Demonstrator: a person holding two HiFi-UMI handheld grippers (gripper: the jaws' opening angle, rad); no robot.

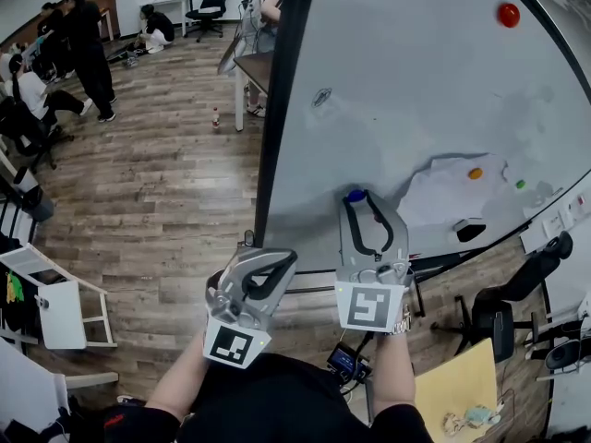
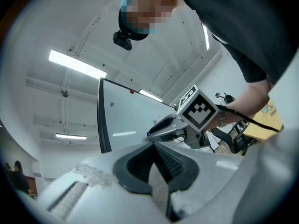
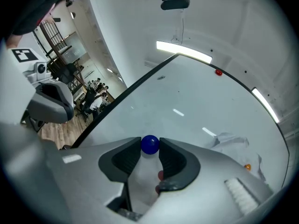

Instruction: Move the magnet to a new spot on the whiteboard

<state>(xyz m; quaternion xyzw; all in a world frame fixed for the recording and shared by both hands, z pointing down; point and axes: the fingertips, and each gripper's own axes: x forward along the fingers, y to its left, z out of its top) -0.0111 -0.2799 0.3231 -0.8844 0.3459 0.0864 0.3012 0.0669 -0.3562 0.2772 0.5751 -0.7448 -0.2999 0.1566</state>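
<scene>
Your left gripper (image 2: 153,149) is on the near left, away from the board; its jaws are closed together and nothing is between them. To the right of it, your right gripper (image 3: 150,149) points at the large pale grey whiteboard (image 1: 397,81). Its jaws hold the small round blue magnet (image 3: 150,144) at their tips, in the near left part of the board. Further right, a small orange magnet (image 1: 475,173) and a small green magnet (image 1: 520,184) sit on the board. A round red magnet (image 1: 508,14) is at the far right.
</scene>
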